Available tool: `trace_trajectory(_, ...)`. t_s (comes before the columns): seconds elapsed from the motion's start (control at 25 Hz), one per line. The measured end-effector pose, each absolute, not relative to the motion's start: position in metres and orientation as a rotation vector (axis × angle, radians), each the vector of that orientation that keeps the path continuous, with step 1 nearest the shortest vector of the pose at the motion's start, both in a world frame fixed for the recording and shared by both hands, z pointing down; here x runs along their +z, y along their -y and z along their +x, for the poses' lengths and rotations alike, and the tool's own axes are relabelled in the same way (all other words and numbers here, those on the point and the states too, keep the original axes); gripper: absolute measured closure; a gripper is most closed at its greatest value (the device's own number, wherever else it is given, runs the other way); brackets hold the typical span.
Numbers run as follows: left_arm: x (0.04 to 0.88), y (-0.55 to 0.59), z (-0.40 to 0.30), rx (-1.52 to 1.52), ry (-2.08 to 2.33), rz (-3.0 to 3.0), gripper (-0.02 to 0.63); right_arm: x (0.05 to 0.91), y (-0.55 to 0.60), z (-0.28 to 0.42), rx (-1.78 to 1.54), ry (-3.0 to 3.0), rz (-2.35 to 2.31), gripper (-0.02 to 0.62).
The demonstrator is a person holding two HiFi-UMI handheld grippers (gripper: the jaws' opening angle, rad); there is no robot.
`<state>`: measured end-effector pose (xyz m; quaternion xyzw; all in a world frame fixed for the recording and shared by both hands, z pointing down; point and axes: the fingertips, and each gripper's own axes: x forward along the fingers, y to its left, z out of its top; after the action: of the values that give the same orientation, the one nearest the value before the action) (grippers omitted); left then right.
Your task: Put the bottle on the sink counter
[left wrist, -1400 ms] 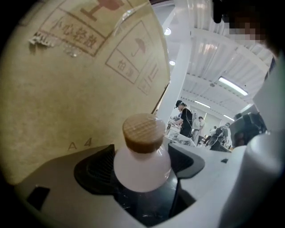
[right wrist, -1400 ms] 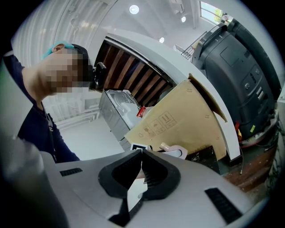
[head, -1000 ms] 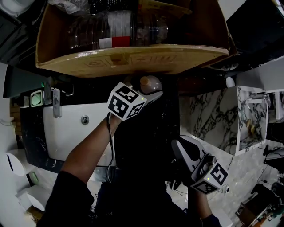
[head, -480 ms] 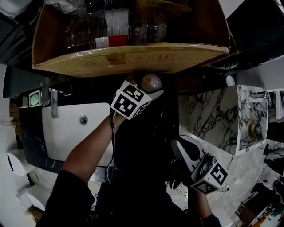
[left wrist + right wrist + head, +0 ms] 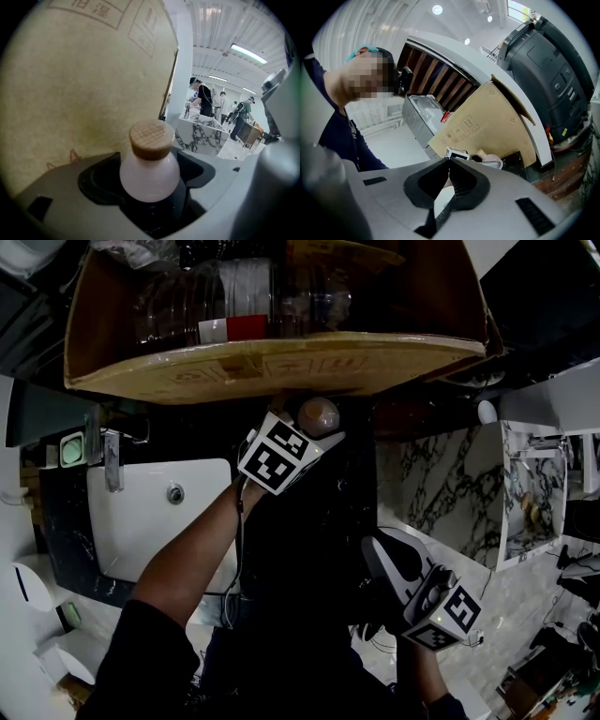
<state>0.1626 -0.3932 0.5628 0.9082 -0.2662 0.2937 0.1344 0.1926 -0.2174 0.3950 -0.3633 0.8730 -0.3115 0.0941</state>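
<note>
A small milky-white bottle (image 5: 149, 174) with a round wooden cap stands upright between the jaws of my left gripper (image 5: 150, 187), which is shut on its body. In the head view the bottle (image 5: 318, 414) hangs just under the front wall of a cardboard box (image 5: 281, 367), over the black sink counter (image 5: 309, 531). The left gripper (image 5: 314, 430) is held out from a bare forearm. My right gripper (image 5: 381, 555) hangs lower right, off the counter, shut with nothing in it. Its jaws meet tip to tip in the right gripper view (image 5: 449, 165), where the bottle (image 5: 491, 162) is seen beyond them.
The open box holds several clear plastic bottles (image 5: 225, 306). A white basin (image 5: 150, 521) with a chrome faucet (image 5: 112, 457) is set in the counter at left. A marble-patterned panel (image 5: 441, 493) stands to the right. People stand far off in the left gripper view (image 5: 206, 101).
My left gripper has carried the bottle slightly to the right, staying under the box's front wall. The right gripper has hardly moved.
</note>
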Motion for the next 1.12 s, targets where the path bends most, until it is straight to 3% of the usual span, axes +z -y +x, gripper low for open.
trace_trajectory(1.12, 0.569, 0.395, 0.168, 0.917, 0.878, 2.656, 0.227, 0.388, 0.218, 0.201, -0.952, -2.557, -1.099, 0.569)
